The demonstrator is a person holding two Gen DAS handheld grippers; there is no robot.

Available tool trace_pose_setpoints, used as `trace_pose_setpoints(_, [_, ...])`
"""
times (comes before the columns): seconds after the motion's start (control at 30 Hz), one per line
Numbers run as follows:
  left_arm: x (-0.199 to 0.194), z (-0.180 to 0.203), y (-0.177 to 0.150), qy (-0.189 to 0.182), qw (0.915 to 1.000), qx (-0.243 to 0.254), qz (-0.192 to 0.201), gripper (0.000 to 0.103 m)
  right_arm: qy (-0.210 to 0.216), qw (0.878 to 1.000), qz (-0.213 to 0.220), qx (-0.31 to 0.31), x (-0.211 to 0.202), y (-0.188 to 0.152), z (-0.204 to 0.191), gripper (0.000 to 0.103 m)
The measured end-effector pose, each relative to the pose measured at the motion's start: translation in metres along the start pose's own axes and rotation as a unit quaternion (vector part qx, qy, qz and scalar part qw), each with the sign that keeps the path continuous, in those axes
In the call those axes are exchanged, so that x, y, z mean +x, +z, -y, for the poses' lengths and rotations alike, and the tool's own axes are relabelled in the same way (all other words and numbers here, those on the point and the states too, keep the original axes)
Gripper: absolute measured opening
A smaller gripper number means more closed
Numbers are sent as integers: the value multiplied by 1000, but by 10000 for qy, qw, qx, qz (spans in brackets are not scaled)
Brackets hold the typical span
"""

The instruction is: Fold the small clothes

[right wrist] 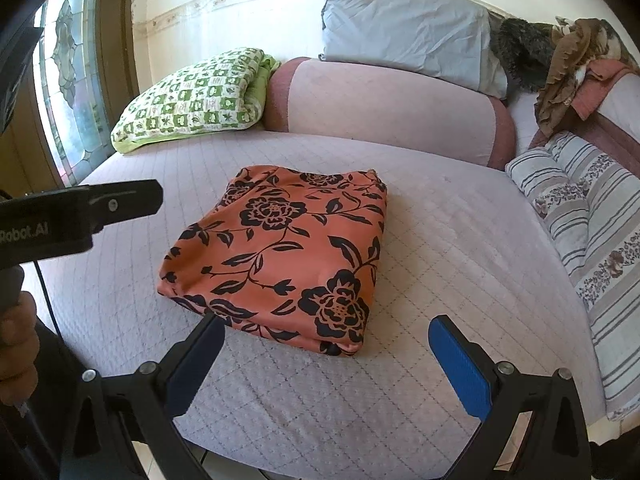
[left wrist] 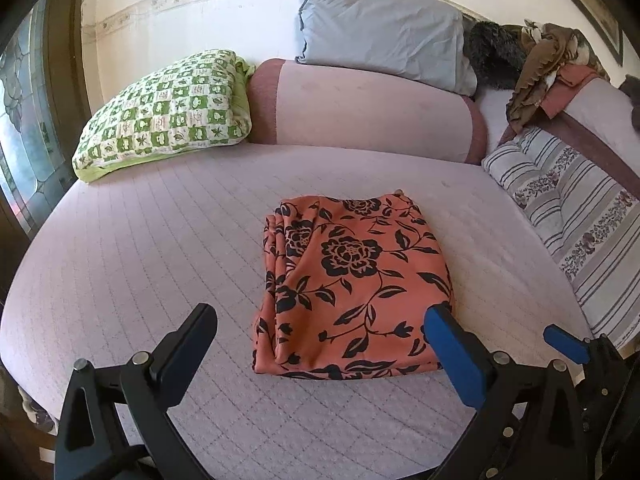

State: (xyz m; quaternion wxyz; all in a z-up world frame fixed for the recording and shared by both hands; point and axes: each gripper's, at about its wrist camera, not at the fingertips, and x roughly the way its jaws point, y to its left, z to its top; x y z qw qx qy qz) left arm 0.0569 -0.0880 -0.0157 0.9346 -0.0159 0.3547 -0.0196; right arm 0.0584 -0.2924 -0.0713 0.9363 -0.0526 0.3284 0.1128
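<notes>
Folded orange cloth (left wrist: pixel 352 284) w/ black flower print lies flat on the bed (left wrist: pixel 140 248), mid-mattress, just beyond both tools. Left hand-held gripper (left wrist: pixel 320 326) hovers at the cloth's near edge, fingers spread wide, holding nothing; its right blue pad (left wrist: pixel 456 352) overlaps the cloth's near-right corner in view, contact unclear. Right hand-held gripper (right wrist: pixel 324 344) likewise wide open & empty, near the cloth's front fold. Behind: pink bolster (left wrist: pixel 368 108), green-checked pillow (left wrist: pixel 164 116), grey pillow (left wrist: pixel 380 28); striped cushion (left wrist: pixel 576 224) at right.
</notes>
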Motion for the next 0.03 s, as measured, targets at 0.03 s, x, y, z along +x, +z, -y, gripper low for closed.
trace_pose_setpoints(0.03, [0, 0, 0, -4, 10000, 21, 4, 103, -9, 10000, 0, 3, 0, 0, 0, 103])
